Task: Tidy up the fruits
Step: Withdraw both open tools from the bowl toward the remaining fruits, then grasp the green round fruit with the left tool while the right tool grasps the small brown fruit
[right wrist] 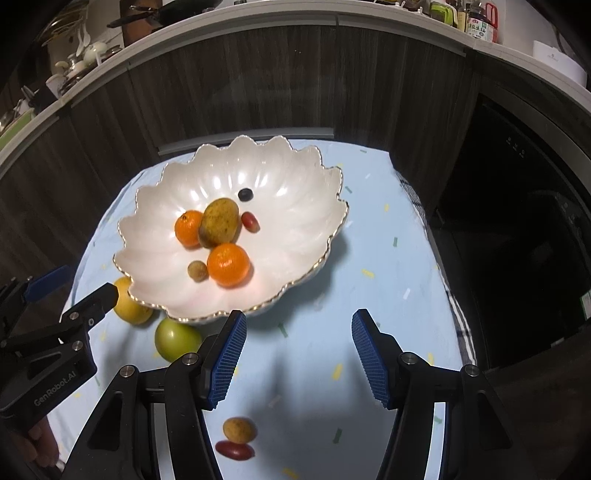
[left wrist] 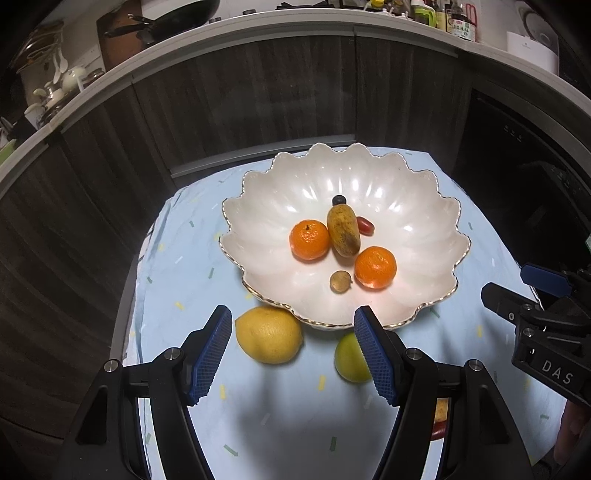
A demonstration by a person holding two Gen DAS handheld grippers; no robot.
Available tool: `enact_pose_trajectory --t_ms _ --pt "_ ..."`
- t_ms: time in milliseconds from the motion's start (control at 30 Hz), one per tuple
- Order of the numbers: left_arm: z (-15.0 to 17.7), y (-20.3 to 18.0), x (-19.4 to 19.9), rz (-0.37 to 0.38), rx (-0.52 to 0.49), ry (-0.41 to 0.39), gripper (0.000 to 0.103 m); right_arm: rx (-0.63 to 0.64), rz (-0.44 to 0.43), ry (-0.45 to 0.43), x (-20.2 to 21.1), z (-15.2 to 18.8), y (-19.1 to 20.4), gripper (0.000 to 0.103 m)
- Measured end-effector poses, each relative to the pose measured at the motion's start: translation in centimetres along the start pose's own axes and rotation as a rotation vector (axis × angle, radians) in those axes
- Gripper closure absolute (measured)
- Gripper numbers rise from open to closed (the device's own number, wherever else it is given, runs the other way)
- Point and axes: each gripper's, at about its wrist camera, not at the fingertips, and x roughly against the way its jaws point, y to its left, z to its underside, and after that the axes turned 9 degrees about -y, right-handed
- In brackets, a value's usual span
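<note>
A white scalloped bowl (left wrist: 413,206) (right wrist: 295,206) on the light blue cloth holds two oranges (left wrist: 309,239) (left wrist: 375,267), a brown-yellow oblong fruit (left wrist: 343,230), a small round brown fruit (left wrist: 340,281), a red cherry tomato (left wrist: 365,225) and a blueberry (left wrist: 338,200). A lemon (left wrist: 269,335) (right wrist: 127,304) and a green fruit (left wrist: 349,360) (right wrist: 176,339) lie on the cloth in front of the bowl. My left gripper (left wrist: 295,354) is open and empty above them. My right gripper (right wrist: 297,354) is open and empty; a small tan fruit (right wrist: 239,430) and a red oblong fruit (right wrist: 235,450) lie below it.
Dark wood cabinet fronts (left wrist: 258,96) stand behind the small table (right wrist: 388,258), with a cluttered counter (left wrist: 369,14) above. A dark appliance (right wrist: 517,221) stands at the right. The right gripper's body (left wrist: 546,325) shows at the left view's right edge.
</note>
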Motion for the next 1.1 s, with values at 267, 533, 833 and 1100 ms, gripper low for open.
enact_pose_trajectory --t_ms 267,533,833,1100 --pt "0.6 -0.2 -0.4 0.040 -0.032 0.019 0.035 -0.007 0.006 0.041 0.1 1.6 0.3 0.043" --pt "1.6 -0.7 -1.1 0.100 -0.075 0.053 0.035 0.002 0.008 0.083 0.0 3.3 1.1 0.043" --pt "1.8 -0.8 -1.6 0.146 -0.105 0.065 0.035 0.000 0.001 0.128 -0.2 4.7 1.9 0.043" --pt "2.4 -1.1 -2.2 0.194 -0.154 0.096 0.035 -0.013 -0.013 0.181 -0.7 5.8 2.6 0.043"
